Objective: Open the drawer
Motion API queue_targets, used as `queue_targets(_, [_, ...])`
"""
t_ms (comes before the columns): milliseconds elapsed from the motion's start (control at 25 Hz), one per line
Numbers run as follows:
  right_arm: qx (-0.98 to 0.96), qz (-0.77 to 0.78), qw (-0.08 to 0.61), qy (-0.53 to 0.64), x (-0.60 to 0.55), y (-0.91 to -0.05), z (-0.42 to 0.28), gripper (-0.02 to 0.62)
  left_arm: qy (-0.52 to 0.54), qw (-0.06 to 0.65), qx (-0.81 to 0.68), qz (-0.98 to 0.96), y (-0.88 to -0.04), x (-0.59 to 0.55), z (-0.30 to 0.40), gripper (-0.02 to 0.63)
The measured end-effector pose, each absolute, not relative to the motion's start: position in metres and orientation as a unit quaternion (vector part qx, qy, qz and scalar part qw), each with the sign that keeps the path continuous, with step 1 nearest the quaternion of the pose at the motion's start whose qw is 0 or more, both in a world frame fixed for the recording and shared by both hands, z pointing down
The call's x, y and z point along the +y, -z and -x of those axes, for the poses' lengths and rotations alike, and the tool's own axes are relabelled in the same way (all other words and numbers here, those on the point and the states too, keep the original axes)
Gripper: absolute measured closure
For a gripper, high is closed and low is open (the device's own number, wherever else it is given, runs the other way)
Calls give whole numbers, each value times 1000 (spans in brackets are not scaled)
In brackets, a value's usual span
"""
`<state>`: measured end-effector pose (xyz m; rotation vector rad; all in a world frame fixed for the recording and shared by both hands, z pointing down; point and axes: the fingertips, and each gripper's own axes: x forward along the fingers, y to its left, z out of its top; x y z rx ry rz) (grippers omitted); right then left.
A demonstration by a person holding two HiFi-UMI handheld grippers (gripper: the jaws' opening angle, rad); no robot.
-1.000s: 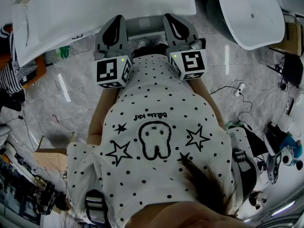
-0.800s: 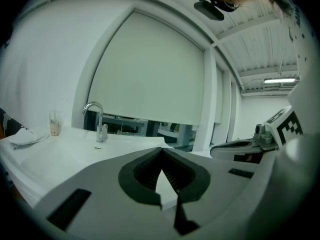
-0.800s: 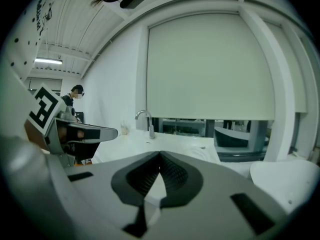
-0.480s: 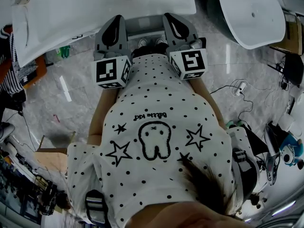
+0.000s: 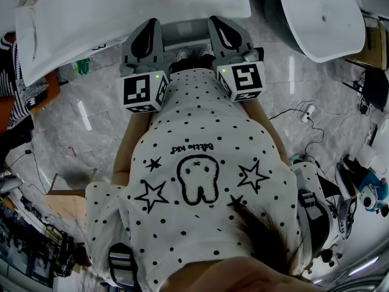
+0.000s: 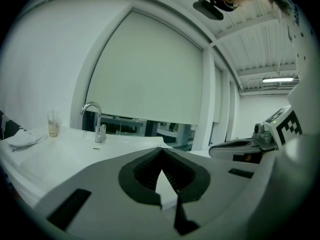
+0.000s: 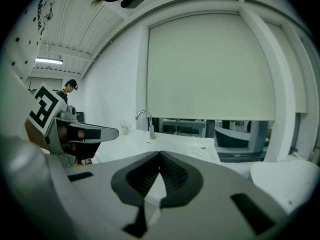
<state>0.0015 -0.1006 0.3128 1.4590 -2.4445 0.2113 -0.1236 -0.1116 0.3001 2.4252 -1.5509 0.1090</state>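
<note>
White surface point(image 5: 121, 11): the basin top fills the upper head view, and its front edge runs just past both tool tips.
Hidden: my spotted shirt point(image 5: 200, 224) covers the hands and most of the floor below me. The space under the surface lies in shadow.
Drawer: I can't pick it out for certain. A grey panel point(image 5: 187, 32) under the surface's front edge, between the two tools, is all I can see there.
Gripper views: both look over the top of the surface towards the faucet point(image 6: 95, 121), so the front below is cut off.
Left tool point(image 5: 149, 24): clenched, tips meeting, nothing between them. It sits just left of the panel.
Right tool point(image 5: 220, 23): clenched likewise and empty, just right of the panel.
</note>
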Motion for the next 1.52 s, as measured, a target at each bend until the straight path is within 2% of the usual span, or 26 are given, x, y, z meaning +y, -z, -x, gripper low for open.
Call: queue_targets(1520, [-850,-501,151,-69,-103,-314,3,581,-41,138,-536,-832,-302,-117,130,601])
